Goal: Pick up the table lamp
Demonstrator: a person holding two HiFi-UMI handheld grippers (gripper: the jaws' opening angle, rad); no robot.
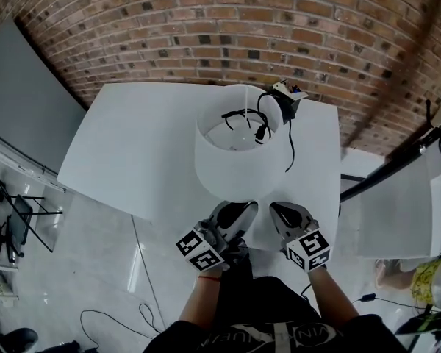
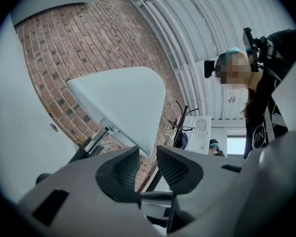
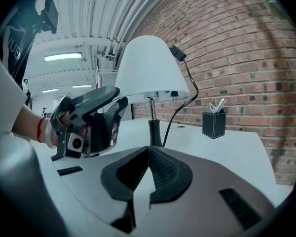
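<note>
Red brick wall [image 1: 206, 20] backed a white table [image 1: 132, 153], where the table lamp [image 1: 239, 157] stood upright near the front edge, its black cord [image 1: 290, 149] trailing back toward a dark pen holder [image 1: 290, 94] at the far edge. Just beside the lamp's white shade [image 3: 148, 68], the left gripper [image 2: 147, 157] had its jaws parted with nothing between them and the lamp's stem [image 2: 96, 139] off to one side. The right gripper [image 3: 148, 154] pointed at the lamp's dark base [image 3: 155, 132] with its jaws pressed together and empty.
</note>
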